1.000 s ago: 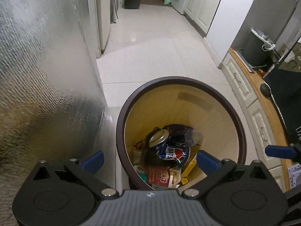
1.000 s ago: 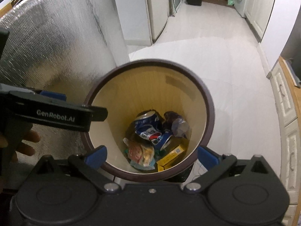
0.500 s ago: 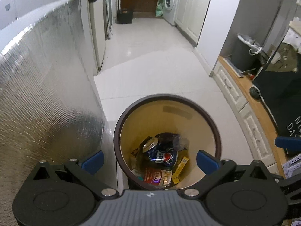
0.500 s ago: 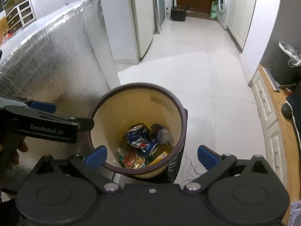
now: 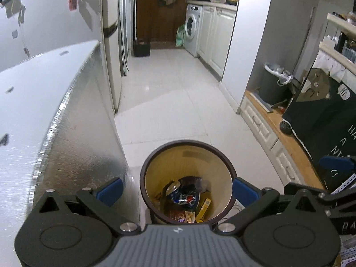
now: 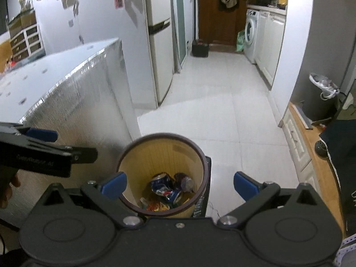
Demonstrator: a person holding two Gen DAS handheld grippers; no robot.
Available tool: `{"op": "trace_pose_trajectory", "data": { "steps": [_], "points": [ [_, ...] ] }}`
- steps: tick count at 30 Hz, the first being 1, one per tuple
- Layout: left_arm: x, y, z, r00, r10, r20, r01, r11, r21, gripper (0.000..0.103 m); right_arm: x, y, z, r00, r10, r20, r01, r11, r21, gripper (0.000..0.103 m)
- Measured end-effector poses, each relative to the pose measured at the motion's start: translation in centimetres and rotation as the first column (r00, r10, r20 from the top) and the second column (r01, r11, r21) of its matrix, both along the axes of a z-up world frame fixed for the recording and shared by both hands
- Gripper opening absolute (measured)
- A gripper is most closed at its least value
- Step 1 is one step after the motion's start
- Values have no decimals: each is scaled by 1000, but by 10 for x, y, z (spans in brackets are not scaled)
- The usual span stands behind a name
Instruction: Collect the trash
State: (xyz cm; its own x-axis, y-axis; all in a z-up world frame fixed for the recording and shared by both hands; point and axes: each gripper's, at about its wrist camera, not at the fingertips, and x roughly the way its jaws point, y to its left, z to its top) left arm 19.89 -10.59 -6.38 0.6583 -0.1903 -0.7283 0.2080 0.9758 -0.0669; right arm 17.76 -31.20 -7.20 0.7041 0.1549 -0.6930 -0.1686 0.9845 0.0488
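I see both my tools spread wide and holding nothing, the left tool and the right tool above the trash bin. The crushed blue can lies inside it among wrappers, on the floor beside the foil-clad bench.

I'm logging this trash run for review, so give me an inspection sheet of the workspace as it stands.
Surface: pale tiled floor, bare along the corridor.
Job's things: round trash bin holding a crushed blue can, wrappers and a yellow box.
Clutter: grey bin with a white bag on the right.
Grippers: left claw and right claw both open, holding nothing.
Cables: thin wires on the floor by the bin.
Surroundings: foil-covered block, fridge, washing machine.
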Motion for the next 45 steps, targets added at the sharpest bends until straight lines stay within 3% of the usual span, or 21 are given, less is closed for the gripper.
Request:
{"op": "trace_pose_trajectory", "data": {
  "steps": [15, 33, 45],
  "points": [
    [-68, 18, 41, 991, 30, 132, -33, 999, 22, 103, -59, 1, 45, 985, -104, 136, 97, 994, 60, 103],
    [-118, 42, 36, 981, 83, 175, -87, 996, 11, 103, -109, 10, 49, 965, -170, 198, 157, 984, 81, 103],
    [-140, 55, 28, 970, 99, 222, -105, 994, 17, 103, -133, 21, 44, 954, -181, 239, 176, 983, 41, 103]
  ]
}}
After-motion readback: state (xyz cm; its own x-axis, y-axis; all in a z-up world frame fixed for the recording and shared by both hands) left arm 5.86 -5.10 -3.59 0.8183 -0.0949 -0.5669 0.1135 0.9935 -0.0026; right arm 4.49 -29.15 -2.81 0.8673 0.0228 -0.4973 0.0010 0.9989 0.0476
